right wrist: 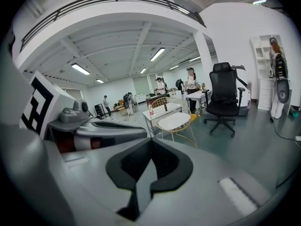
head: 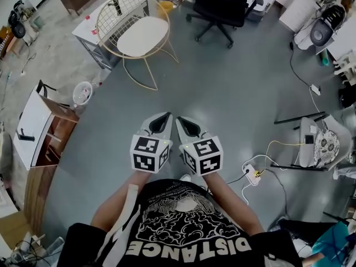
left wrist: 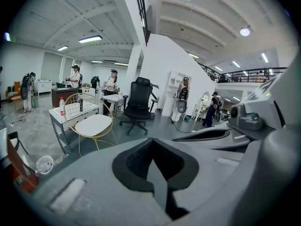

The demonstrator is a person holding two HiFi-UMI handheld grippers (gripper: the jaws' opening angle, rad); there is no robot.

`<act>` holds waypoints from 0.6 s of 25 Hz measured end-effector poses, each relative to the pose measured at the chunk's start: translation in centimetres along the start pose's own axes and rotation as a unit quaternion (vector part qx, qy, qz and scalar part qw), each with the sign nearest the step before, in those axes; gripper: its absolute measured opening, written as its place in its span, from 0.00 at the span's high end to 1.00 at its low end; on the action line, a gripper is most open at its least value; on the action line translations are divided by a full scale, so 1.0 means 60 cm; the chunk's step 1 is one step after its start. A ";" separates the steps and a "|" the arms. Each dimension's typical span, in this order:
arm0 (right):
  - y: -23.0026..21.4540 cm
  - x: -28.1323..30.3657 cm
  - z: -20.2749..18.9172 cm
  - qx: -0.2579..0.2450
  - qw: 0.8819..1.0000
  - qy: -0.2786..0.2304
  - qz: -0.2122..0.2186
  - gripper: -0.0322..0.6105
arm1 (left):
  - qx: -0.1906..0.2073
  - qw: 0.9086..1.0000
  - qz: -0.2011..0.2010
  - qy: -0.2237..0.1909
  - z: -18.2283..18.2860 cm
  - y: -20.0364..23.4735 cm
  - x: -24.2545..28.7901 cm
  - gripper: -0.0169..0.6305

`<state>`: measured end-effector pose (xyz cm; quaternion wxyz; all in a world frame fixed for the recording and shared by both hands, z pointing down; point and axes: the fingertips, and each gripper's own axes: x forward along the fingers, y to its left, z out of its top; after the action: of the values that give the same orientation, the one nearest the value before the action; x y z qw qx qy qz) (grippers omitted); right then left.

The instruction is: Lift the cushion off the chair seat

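A round white cushion [head: 143, 36] lies on the seat of a gold wire chair [head: 123, 9] at the far left of the grey floor. It also shows as the cushion [left wrist: 94, 124] in the left gripper view and the cushion [right wrist: 174, 121] in the right gripper view. Both grippers are held side by side in front of the person's chest, well short of the chair. The left gripper [head: 163, 117] [left wrist: 153, 147] is shut with nothing in it. Beside it, the right gripper [head: 185, 121] [right wrist: 151, 142] is shut too and holds nothing.
A black office chair [head: 222, 4] stands right of the gold chair. A white side table [head: 89, 29] sits behind it, with a small white bin [head: 82, 92] and a wooden cabinet [head: 41, 127] at the left. A power strip with cables [head: 253, 174] lies on the floor at the right.
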<state>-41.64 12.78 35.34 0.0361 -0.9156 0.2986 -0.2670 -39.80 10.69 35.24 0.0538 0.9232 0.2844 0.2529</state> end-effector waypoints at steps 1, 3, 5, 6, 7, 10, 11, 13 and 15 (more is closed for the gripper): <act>-0.002 0.013 0.008 0.000 1.000 0.002 -0.002 0.95 | -0.001 1.000 -0.002 0.000 0.006 0.013 0.009 0.98; -0.004 0.040 0.027 -0.003 1.000 0.005 -0.005 0.95 | -0.007 1.000 -0.006 0.001 0.017 0.039 0.024 0.98; -0.005 0.066 0.045 -0.007 1.000 0.007 -0.009 0.95 | -0.011 1.000 -0.010 0.002 0.028 0.064 0.036 0.98; -0.005 0.078 0.053 -0.008 1.000 0.007 -0.011 0.95 | -0.011 1.000 -0.012 0.002 0.033 0.076 0.040 0.98; -0.006 0.089 0.061 -0.009 1.000 0.008 -0.013 0.95 | -0.012 1.000 -0.013 0.001 0.039 0.087 0.044 0.98; -0.004 0.119 0.081 -0.012 1.000 0.010 -0.018 0.95 | -0.015 1.000 -0.016 -0.003 0.056 0.120 0.051 0.98; -0.002 0.129 0.087 -0.014 1.000 0.011 -0.019 0.95 | -0.016 1.000 -0.016 -0.003 0.060 0.131 0.053 0.98; 0.000 0.148 0.097 -0.016 1.000 0.012 -0.022 0.95 | -0.017 1.000 -0.018 -0.005 0.067 0.150 0.058 0.98; 0.000 0.165 0.106 -0.019 0.999 0.012 -0.023 0.95 | -0.020 1.000 -0.019 -0.006 0.073 0.166 0.063 0.98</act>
<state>-31.66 6.55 34.54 0.0086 -0.9194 0.2830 -0.2730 -29.95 4.67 35.54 0.0791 0.9179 0.2966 0.2515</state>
